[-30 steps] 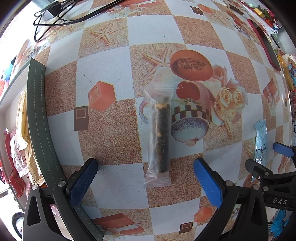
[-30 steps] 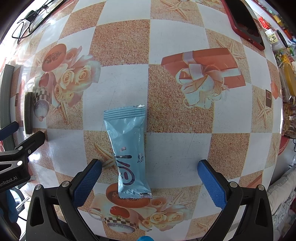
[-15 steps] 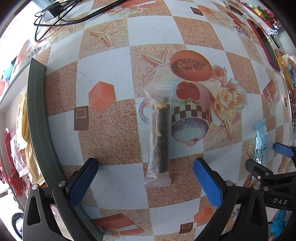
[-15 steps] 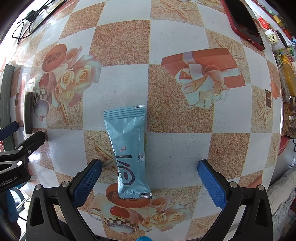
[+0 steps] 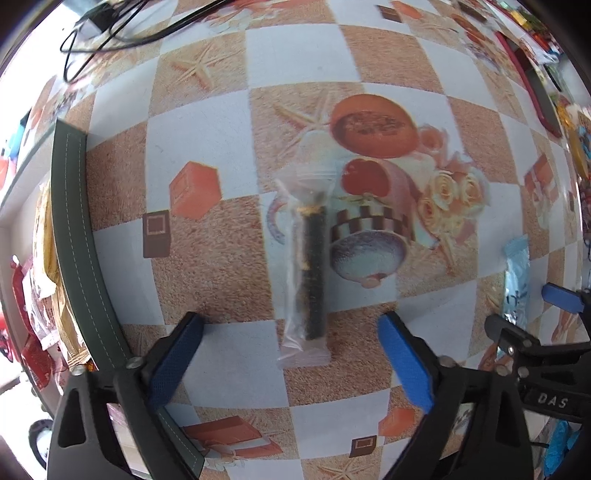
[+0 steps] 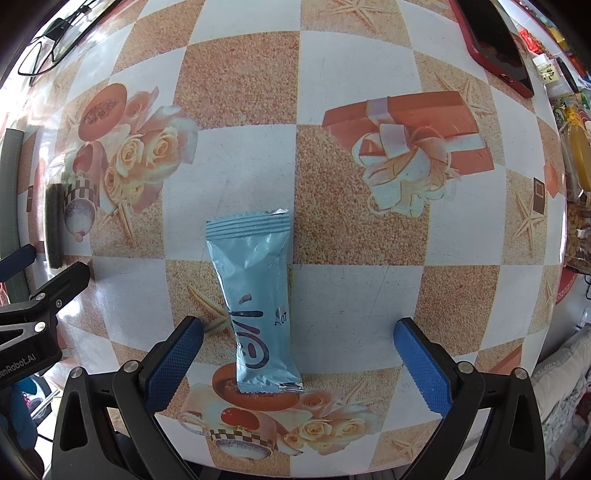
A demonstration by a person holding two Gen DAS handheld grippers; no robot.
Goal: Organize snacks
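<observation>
A dark snack roll in a clear wrapper [image 5: 309,273] lies lengthwise on the patterned tablecloth, its near end between the blue fingers of my open left gripper [image 5: 290,325]. A light blue snack packet [image 6: 256,302] lies between the fingers of my open right gripper [image 6: 297,332]. Neither gripper touches its snack. The blue packet also shows at the right edge of the left wrist view [image 5: 517,280], and the dark roll at the left edge of the right wrist view [image 6: 54,225].
A dark green padded edge [image 5: 74,236] runs along the left, with red and yellow snack bags [image 5: 37,295] beyond it. Black cables [image 5: 110,26] lie at the far left. A red-cased phone [image 6: 495,40] and more snacks [image 6: 576,192] sit at the right.
The left wrist view has shifted slightly and blurred, with the left gripper edging forward over the roll. The right gripper and blue packet have not moved.
</observation>
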